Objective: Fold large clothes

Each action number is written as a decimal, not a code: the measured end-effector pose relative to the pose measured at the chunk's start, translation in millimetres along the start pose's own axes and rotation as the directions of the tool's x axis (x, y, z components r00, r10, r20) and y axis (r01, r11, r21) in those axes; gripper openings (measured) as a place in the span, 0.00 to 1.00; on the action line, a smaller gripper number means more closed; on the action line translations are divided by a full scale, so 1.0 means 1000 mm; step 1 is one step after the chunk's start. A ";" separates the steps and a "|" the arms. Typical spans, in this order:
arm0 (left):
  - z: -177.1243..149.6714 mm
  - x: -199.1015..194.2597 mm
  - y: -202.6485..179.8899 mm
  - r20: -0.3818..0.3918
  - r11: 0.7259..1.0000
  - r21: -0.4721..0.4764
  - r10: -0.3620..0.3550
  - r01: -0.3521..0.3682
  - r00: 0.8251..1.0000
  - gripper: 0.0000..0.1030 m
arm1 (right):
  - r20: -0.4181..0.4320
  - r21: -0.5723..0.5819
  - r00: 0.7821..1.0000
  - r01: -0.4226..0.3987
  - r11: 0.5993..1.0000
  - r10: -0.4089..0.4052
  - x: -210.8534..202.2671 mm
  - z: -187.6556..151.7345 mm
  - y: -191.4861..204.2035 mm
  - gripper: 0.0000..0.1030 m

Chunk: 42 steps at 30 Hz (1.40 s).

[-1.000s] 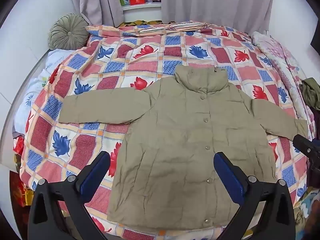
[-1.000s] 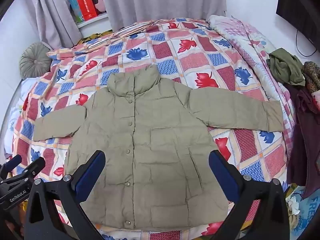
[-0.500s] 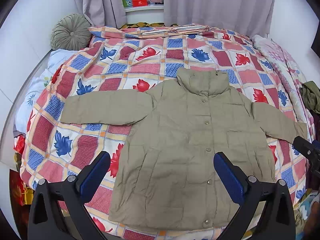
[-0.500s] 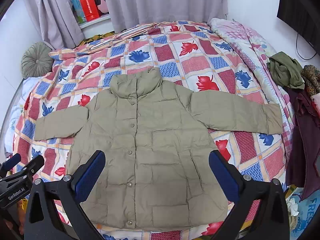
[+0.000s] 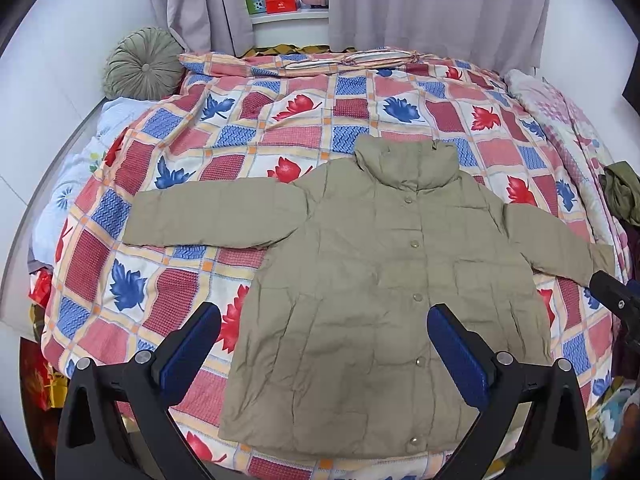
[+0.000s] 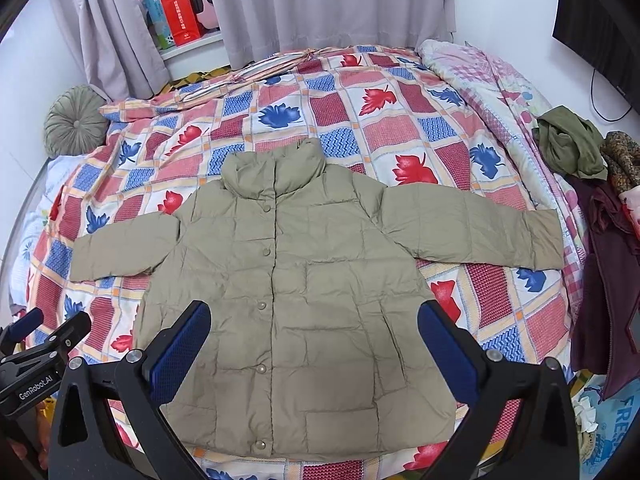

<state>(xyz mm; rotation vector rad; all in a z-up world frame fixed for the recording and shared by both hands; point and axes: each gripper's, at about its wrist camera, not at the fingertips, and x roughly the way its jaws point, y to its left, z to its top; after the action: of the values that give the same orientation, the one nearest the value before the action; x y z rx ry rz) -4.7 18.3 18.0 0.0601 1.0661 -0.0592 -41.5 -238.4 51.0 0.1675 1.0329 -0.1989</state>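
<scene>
Bright, even, sharp; fisheye bending, dark corners.

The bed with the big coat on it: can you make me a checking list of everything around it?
Surface: bed quilt, red and blue leaf squares, wrinkled.
Job's things: khaki jacket spread flat, front up, buttoned, both sleeves out sideways, no fold made yet.
Clutter: heap of clothes at the bed's right edge; round green cushion at the far left corner.
Grippers: left hand-held gripper and right hand-held gripper both open, above the jacket's hem, holding nothing.
Cables: one thin black cable on the right wall.
Surroundings: grey curtains, boxes on the sill.
</scene>
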 end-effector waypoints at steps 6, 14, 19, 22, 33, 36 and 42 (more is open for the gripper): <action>0.000 0.000 0.000 0.000 1.000 0.001 -0.001 0.001 1.000 1.00 | 0.002 0.001 1.000 0.000 1.000 0.000 0.001 -0.001 -0.001 1.00; -0.001 -0.002 0.001 0.000 1.000 -0.002 0.000 0.000 1.000 1.00 | 0.005 -0.001 1.000 -0.001 1.000 0.001 -0.001 -0.001 0.000 1.00; -0.001 -0.001 0.001 0.001 1.000 -0.001 0.000 0.000 1.000 1.00 | 0.007 -0.001 1.000 -0.002 1.000 0.002 0.001 -0.002 -0.001 1.00; -0.002 -0.002 0.002 0.000 1.000 -0.002 0.000 0.000 1.000 1.00 | 0.009 -0.005 1.000 0.000 1.000 0.000 -0.002 -0.002 0.001 1.00; -0.002 -0.001 0.002 0.000 1.000 -0.001 0.000 0.000 1.000 1.00 | 0.010 -0.002 1.000 -0.001 1.000 0.001 -0.002 -0.002 0.001 1.00; -0.002 -0.001 0.002 0.001 1.000 0.001 -0.001 0.001 1.000 1.00 | 0.011 -0.003 1.000 -0.001 1.000 0.001 -0.002 -0.003 0.001 1.00; -0.002 -0.002 0.002 0.000 1.000 0.000 -0.002 0.002 1.000 1.00 | 0.012 -0.002 1.000 -0.001 1.000 0.001 0.000 -0.003 0.000 1.00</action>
<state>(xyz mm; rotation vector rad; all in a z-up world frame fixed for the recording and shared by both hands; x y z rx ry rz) -7.3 21.0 18.3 0.0596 1.0660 -0.0609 -44.1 -237.5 49.4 0.1644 1.0209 -0.1980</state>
